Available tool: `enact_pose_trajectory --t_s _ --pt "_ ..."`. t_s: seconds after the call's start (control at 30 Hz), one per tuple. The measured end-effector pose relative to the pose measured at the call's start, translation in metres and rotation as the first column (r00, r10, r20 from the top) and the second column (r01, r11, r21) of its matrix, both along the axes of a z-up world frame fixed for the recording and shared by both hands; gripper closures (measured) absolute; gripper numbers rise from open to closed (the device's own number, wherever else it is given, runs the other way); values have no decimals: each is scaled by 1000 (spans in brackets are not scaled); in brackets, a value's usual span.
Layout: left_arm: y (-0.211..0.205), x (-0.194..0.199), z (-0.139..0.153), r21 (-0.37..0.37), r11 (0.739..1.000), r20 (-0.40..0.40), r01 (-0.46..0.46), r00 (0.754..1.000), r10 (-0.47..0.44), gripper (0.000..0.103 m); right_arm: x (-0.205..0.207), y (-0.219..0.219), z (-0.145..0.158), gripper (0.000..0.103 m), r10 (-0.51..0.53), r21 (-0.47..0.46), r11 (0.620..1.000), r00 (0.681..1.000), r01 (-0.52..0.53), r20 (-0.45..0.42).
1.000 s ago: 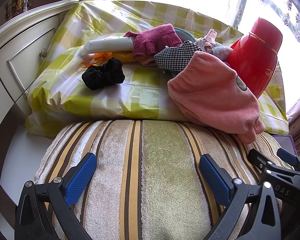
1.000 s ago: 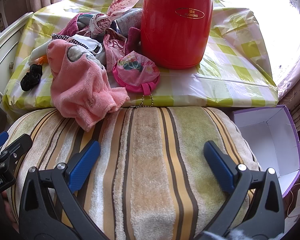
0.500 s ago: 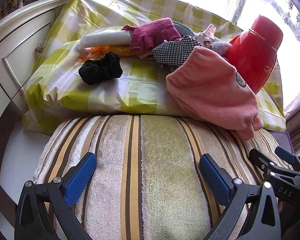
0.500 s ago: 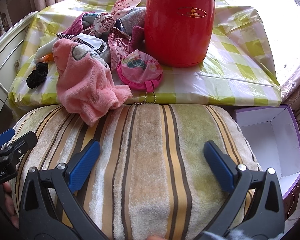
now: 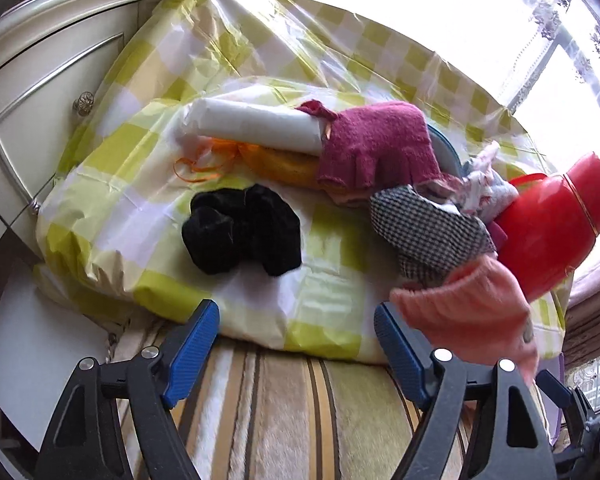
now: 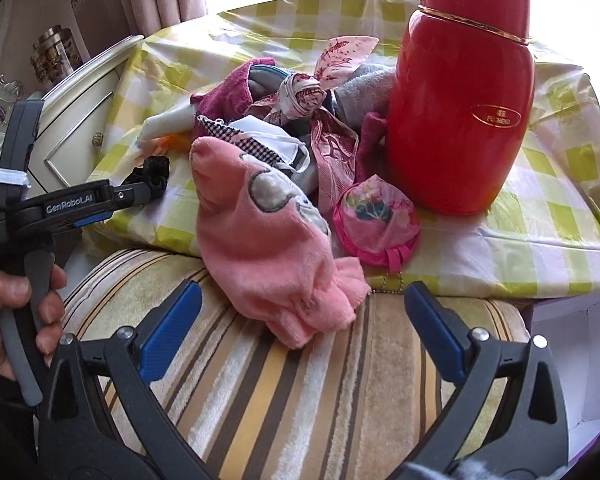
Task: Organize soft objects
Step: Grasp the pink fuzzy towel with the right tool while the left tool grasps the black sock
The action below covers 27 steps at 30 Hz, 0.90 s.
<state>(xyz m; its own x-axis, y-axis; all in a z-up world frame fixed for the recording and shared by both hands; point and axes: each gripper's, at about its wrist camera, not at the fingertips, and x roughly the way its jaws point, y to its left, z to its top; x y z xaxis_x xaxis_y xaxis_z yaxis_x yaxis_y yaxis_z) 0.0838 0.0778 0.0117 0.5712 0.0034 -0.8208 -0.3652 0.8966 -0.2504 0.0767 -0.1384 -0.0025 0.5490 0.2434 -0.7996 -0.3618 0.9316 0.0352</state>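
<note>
A pile of soft things lies on the yellow-checked table (image 5: 132,148). A black scrunchie (image 5: 242,232) sits just ahead of my open, empty left gripper (image 5: 296,344). Behind it lie a magenta knit glove (image 5: 376,144), a white roll (image 5: 252,126) and a checked cloth (image 5: 428,228). A pink fleece sock (image 6: 260,248) hangs over the table edge, straight ahead of my open, empty right gripper (image 6: 300,328). A pink round pouch (image 6: 376,220) and a knotted floral cloth (image 6: 304,92) lie beside it. The left gripper also shows in the right wrist view (image 6: 140,192), near the scrunchie (image 6: 156,170).
A tall red thermos (image 6: 464,96) stands at the table's right. A striped cushion (image 6: 292,392) lies under both grippers. A cream cabinet (image 5: 40,92) stands at the left. A purple-rimmed open box (image 6: 580,360) sits low at the right.
Both grippers have moved forward toward the table. The left gripper now reaches the table edge close to the black scrunchie; the right gripper has neared the pink sock.
</note>
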Motion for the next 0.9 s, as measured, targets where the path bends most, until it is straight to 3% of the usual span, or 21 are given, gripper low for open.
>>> enact_pose_trajectory --t_s 0.2,0.27,0.3,0.33,0.37,0.47,0.6,0.9 --pt "27 48 -29 15 999 -92 -43 995 44 22 25 19 -7 21 37 -45 998 999 -38 -37" --pt "31 55 -33 20 999 -98 -50 994 52 29 33 23 -11 28 34 -39 999 998 -37 -54" --pt "32 56 -33 33 998 -95 -55 994 58 38 37 24 -14 33 32 -36 999 997 -35 -68" --pt "33 57 -33 42 997 -91 -57 994 61 54 40 25 -16 46 35 -32 999 996 -38 -84" --pt "33 58 -33 43 997 -89 -56 994 60 61 43 27 -19 63 38 -34 999 994 -42 -101" --pt "33 56 -32 43 998 -74 -50 996 54 77 46 27 -27 85 45 -20 999 988 -48 -145" --pt "25 46 -24 50 998 -44 -49 998 51 85 39 20 -22 91 60 43 998 988 -54 -141" --pt "-15 8 10 76 997 62 -16 998 11 86 10 -6 3 94 91 124 989 991 -79 -94"
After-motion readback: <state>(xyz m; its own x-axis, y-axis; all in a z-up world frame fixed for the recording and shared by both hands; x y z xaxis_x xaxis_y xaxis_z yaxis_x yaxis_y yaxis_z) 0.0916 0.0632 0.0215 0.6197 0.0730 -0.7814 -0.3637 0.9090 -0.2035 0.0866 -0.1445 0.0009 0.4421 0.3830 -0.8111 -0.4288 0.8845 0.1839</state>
